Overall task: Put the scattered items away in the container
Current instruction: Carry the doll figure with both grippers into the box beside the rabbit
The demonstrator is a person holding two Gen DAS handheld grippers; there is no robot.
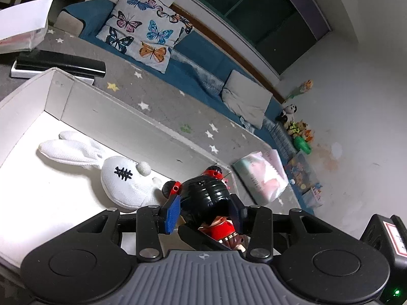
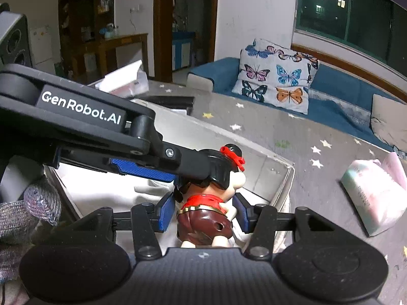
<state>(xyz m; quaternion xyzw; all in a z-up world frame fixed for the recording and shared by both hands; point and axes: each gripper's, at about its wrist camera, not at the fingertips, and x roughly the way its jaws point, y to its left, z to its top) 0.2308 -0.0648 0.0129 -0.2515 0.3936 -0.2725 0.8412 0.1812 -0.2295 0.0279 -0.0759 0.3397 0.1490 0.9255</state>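
Left gripper (image 1: 207,207) closed on doll figurine (image 1: 208,194): blue-padded fingers (image 1: 171,214) pressed against both sides of glossy black hair, red bun ties showing. Held above white box (image 1: 63,96), near its right end. White plush rabbit (image 1: 122,178) lying inside box, ears toward left end. Pastel tissue pack (image 1: 262,178) on star-patterned mat (image 1: 157,106) just beyond box's right end.

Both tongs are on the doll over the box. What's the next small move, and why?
Probably lower it a little, then open. The doll hangs above the box, gripped by the left tongs at the head and the right tongs at the waist; bare floor lies beside the rabbit.
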